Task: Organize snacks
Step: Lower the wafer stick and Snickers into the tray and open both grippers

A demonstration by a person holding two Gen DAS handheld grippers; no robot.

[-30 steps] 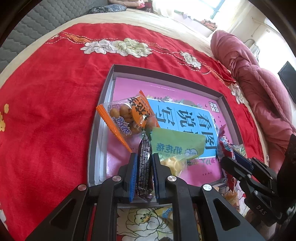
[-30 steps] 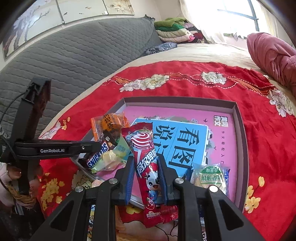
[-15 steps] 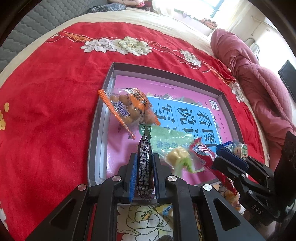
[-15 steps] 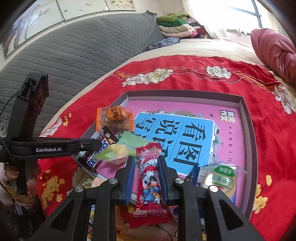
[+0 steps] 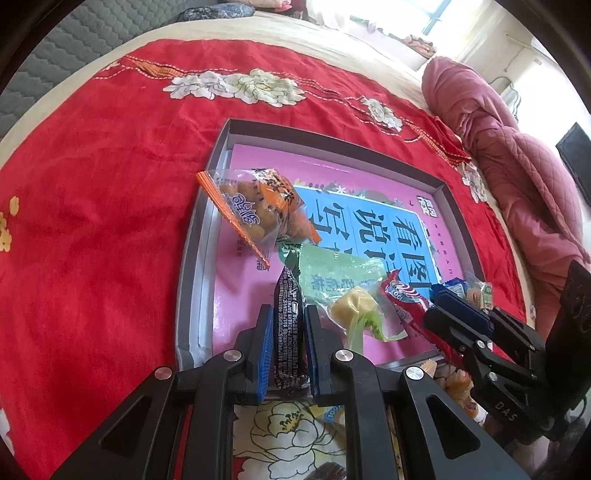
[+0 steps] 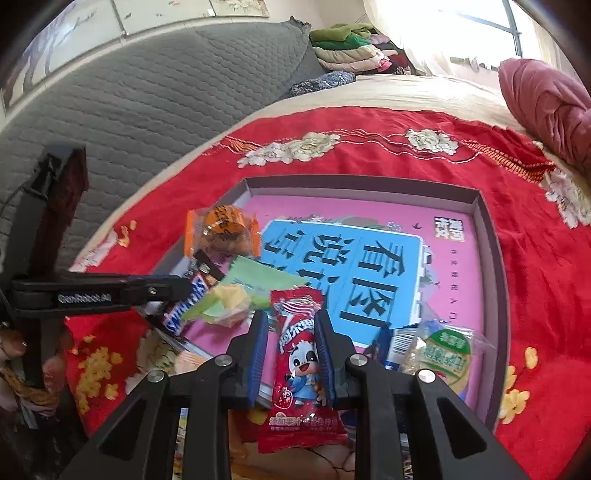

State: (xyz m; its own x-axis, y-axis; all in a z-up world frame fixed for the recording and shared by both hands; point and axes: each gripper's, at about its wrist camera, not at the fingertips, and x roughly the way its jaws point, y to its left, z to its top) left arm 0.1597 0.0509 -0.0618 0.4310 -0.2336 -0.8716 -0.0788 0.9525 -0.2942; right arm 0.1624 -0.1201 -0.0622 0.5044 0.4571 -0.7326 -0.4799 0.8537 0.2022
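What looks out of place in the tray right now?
The orange bag lies askew, its corner over the tray's left rim. The green pack lies crumpled beside it. Nothing looks spilled or torn.

Daylight is pouring in from a window (image 6: 461,26) at the far right, blowing out to white glare in both views. The red bedspread (image 5: 92,221) is glowing evenly, with only soft shadows falling beneath the near gripper frames. Fisheye distortion is bending the scene into a dome and darkening the corners. The right wrist view is smearing slightly toward its left edge.
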